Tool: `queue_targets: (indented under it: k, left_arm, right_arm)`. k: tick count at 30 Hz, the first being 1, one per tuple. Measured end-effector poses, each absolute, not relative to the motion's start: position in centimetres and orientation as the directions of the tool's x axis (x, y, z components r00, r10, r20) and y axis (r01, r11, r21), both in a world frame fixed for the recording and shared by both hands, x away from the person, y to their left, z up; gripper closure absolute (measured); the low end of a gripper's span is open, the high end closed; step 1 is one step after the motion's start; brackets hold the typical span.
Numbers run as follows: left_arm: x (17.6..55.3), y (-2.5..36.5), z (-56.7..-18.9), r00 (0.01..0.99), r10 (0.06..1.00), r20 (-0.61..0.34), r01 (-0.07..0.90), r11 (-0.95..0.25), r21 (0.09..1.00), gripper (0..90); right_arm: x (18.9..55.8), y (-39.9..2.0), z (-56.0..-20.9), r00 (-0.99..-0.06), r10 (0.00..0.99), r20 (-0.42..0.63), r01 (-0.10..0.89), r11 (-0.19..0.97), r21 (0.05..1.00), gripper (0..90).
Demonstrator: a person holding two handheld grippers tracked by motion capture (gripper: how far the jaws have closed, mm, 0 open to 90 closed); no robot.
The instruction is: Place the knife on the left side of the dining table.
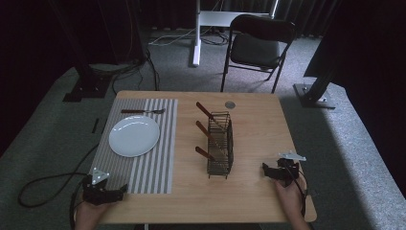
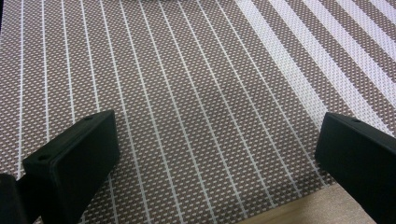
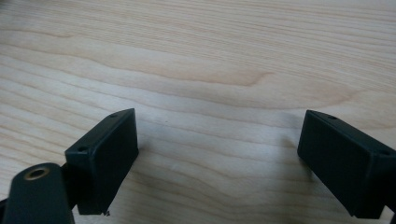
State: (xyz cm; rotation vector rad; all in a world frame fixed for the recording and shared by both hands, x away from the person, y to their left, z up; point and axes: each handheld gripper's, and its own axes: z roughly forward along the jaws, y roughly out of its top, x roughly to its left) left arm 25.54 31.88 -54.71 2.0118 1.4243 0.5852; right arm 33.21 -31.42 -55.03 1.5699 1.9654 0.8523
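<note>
Both jaws I'm holding wide and empty: left gripper (image 2: 219, 154) over placemat (image 2: 187, 84), right gripper (image 3: 217, 158) over bare table (image 3: 210, 56); I'd approach the cutlery basket (image 1: 220, 143) slowly.

The right gripper (image 3: 217, 163) looks down along its two black jaws, which stand wide apart with nothing between them. Each jaw is a flat, blocky pad with small screw holes at its top face. Beneath and ahead of the jaws lies the bare wooden table (image 3: 201, 70), pale with wavy brown grain running across the gap. Soft shadows fall on the wood just beside each jaw's inner face.
</note>
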Motion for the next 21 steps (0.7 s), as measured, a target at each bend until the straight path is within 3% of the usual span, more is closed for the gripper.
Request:
queue_targets:
  k: [21]
  left_arm:
    - [25.50,32.18,-54.56,0.350,0.937,0.012,0.681,-0.263,0.683,1.5]
  right_arm:
    - [32.86,-31.65,-55.04,-0.200,0.980,0.012,0.678,0.130,0.724,11.7]
